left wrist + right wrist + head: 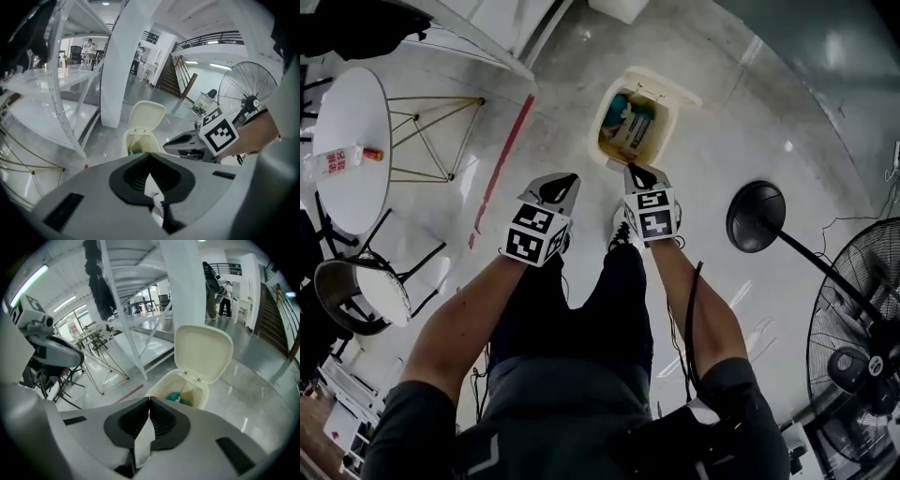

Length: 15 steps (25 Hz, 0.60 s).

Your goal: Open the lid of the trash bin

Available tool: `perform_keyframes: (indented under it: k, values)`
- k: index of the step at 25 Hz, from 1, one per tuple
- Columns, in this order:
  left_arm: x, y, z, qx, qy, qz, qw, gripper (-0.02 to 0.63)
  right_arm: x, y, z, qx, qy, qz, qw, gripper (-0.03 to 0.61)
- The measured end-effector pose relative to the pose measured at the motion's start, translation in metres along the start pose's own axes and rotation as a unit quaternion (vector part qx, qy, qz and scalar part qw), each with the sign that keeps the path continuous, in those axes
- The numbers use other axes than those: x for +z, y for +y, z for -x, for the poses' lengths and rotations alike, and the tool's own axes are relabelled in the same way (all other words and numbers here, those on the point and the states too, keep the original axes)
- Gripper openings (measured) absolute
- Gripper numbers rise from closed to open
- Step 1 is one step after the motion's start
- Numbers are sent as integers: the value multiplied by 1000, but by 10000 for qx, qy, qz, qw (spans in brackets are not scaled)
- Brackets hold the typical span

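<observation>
**Standing open: bin lid up, both grippers clenched on nothing**

Standing on the pale floor, the cream trash bin (607, 120) has its lid (673, 87) swung up and back on the hinge at its far side. Inside the bin lie a teal item and some light packaging.

The right gripper (639, 173) points at the bin's near rim and sits just short of it; whether they touch is unclear. Its jaws are pressed together with nothing between them. The left gripper (560, 187) hangs to the left of the bin, farther from it than the right one, also clenched and empty.

A red floor strip (502, 169) runs left of the bin, and a round white table (352, 141) stands beyond that. Right of the bin is a black round stand base (756, 216), with a floor fan (862, 347) farther right.
</observation>
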State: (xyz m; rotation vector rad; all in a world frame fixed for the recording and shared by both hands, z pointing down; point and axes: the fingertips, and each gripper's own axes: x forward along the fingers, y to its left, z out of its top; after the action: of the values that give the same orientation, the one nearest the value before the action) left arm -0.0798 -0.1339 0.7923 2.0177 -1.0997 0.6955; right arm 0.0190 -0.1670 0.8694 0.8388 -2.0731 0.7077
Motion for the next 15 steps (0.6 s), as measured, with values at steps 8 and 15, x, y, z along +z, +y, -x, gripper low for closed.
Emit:
perform_keyframes:
  k: [8,15]
  values:
    - [61,-30,67,-117,-341,-300,9989,8,62,-9,107,-134,-538,-540,9970,26]
    - [134,-75,130,-542,-1007,-1010,9883,8,133,-15,220,-494,-1321,-611,9881,28]
